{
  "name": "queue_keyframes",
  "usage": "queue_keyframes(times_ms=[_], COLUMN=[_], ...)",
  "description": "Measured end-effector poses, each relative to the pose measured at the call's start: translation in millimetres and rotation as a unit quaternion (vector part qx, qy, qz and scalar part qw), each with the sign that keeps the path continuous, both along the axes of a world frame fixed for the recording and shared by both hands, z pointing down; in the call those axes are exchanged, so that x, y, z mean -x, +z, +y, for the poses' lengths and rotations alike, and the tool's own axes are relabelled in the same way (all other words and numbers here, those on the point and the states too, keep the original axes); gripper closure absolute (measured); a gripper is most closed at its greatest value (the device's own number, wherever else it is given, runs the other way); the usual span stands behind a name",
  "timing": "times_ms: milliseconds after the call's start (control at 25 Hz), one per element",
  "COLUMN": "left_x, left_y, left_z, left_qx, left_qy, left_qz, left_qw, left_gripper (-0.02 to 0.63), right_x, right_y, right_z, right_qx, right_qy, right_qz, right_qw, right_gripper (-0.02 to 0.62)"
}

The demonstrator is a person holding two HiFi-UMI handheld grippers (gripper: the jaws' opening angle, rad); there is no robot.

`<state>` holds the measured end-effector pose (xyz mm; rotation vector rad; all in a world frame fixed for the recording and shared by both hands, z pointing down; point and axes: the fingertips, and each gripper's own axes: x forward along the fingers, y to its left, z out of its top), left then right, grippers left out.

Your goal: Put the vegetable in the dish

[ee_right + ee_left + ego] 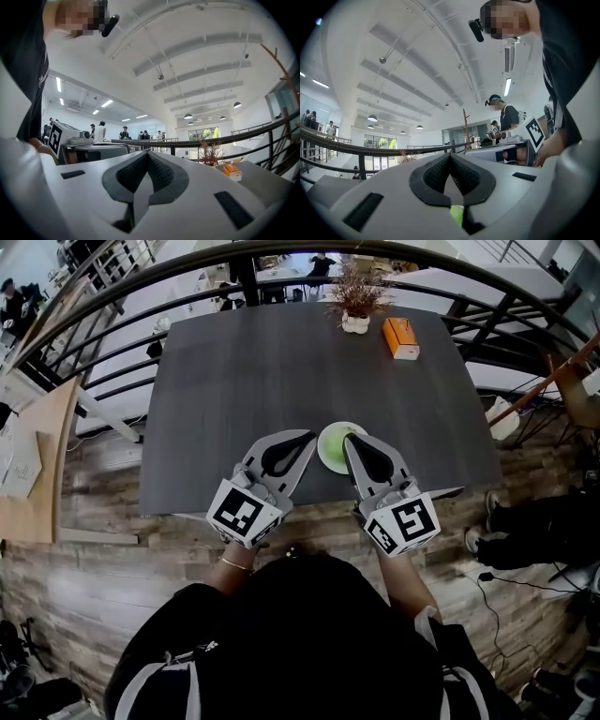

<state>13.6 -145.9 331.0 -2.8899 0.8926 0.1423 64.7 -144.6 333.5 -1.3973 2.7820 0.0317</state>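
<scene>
Left tool (308, 436) closed, right tool (348, 440) closed, both empty, one green dish (330, 452)

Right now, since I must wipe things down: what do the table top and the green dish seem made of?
Table top: likely laminate or painted wood, dark grey, matt; faint streaks, no glare. Green dish: glazed ceramic or plastic, smooth with a paler rim; too small to settle.

dish (328, 450): right part hidden behind the right gripper (350, 441) jaws' tips.
green sliver (456, 214): glimpsed under the left gripper (450, 155) closed jaws, too little to identify.
orange box (400, 337): far beyond the jaws, print too small.
</scene>
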Motion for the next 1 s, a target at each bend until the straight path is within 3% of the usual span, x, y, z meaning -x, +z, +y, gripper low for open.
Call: queue_keyframes(times_ms=[1000], left_x=[-3.7], left_y=[1.4], left_z=[1.4], left_qx=[0.001], left_qy=[0.013], left_qz=[-0.009], left_qw=[0.9999], left_gripper=[0.612], right_x=[-1.5], right_y=[-3.8], right_z=[2.1], right_qx=[-0.005], right_qy=[0.006], right_qz=[0.014], right_qw=[1.0], right_gripper=[0.588])
